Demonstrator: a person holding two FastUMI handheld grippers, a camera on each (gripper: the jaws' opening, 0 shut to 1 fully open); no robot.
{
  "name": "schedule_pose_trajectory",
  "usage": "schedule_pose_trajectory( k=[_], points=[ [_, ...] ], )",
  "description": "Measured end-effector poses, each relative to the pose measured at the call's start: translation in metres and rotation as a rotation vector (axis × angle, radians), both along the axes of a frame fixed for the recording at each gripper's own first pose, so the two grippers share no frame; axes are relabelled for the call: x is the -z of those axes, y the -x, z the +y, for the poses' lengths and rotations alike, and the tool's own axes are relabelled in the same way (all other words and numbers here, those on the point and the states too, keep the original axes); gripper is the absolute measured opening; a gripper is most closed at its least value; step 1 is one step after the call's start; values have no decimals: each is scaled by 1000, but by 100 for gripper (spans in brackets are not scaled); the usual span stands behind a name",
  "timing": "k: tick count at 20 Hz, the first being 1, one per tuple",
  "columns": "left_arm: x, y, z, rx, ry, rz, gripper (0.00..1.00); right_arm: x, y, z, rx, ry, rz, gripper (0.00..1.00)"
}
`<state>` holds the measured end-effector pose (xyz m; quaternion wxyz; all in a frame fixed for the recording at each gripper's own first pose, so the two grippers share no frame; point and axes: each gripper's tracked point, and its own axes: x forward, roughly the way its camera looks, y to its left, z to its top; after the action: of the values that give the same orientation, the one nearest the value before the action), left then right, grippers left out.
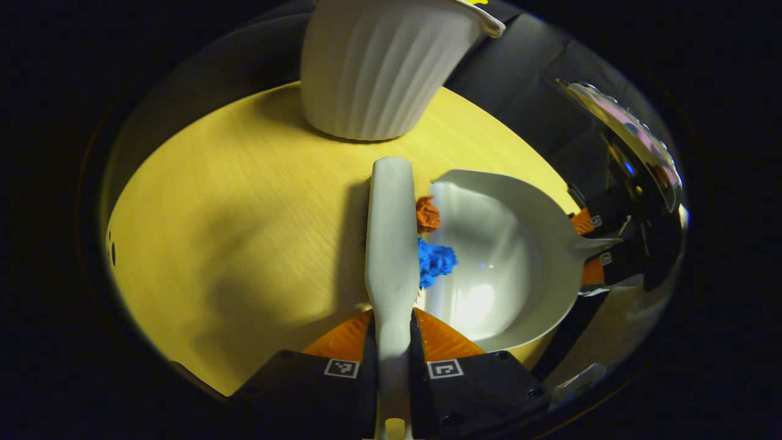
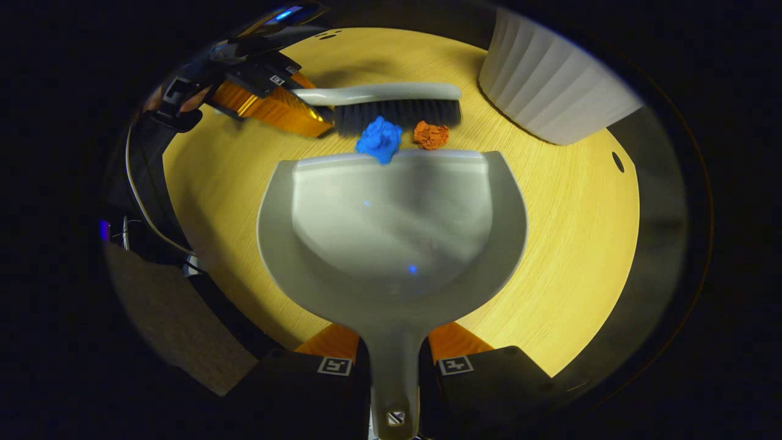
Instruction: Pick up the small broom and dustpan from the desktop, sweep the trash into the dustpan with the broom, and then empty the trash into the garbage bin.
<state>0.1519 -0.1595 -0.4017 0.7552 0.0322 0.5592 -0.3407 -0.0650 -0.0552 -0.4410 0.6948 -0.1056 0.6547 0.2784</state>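
The broom (image 2: 379, 101) is held by its handle in the closed left gripper (image 1: 391, 342), its long axis lying along the lip of the dustpan (image 2: 391, 232). The dustpan's handle is clamped by the right gripper (image 2: 394, 366), the pan flat on the desktop (image 2: 562, 256). The blue wad (image 2: 379, 139) is perched at the lip, the orange wad (image 2: 431, 135) just outside it, both between bristles and pan. A short push toward the right gripper is judged enough. The garbage bin (image 1: 379, 67) is seen beyond.

Dim, warm light; soft shadows cross the worktop (image 1: 244, 232), glare spots shine in the dustpan (image 1: 482, 299), and fisheye edges curve and blur.
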Motion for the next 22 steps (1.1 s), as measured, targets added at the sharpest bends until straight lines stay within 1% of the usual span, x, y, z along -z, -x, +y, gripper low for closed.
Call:
schedule_pose_trajectory(
  k=[2, 3, 4, 6, 7, 8, 9, 11, 14, 17, 20, 22],
  points=[
    [-4, 11, -7, 0, 33, 63, 26, 4, 1, 2, 20, -14, -20, 36],
    [-5, 13, -5, -16, 53, 79, 27, 6, 0, 4, 37, -27, -40, 36],
    [-8, 15, -5, -27, 64, 92, 26, 8, 0, 7, 61, -45, -65, 31],
    [-13, 11, 2, -54, 59, 49, 24, 14, 1, 17, 115, -69, -103, 41],
    [-17, 9, 1, -81, 57, 19, 26, 15, 4, 20, 143, -75, -111, 31],
    [-24, 5, 4, -118, 56, -8, 26, 15, 7, 23, 169, -84, -117, 41],
    [-27, 4, 5, -155, 54, -31, 26, 13, 11, 26, 194, -97, -125, 36],
    [-33, -3, 13, -230, 54, -83, 26, 6, 17, 31, 229, -119, -135, 36],
    [-41, -12, 34, -348, 53, -155, 26, 0, 13, 26, 250, -99, -159, 36],
    [-39, -15, 58, -432, 18, -231, 26, -26, 18, 17, 305, -74, -154, 36],
    [-44, -9, 68, -473, -9, -260, 26, -72, 16, -5, 379, -58, -169, 36],
    [-45, 2, 90, -500, -1, -262, 26, -106, 12, -28, 418, -51, -190, 36]
  ],
)
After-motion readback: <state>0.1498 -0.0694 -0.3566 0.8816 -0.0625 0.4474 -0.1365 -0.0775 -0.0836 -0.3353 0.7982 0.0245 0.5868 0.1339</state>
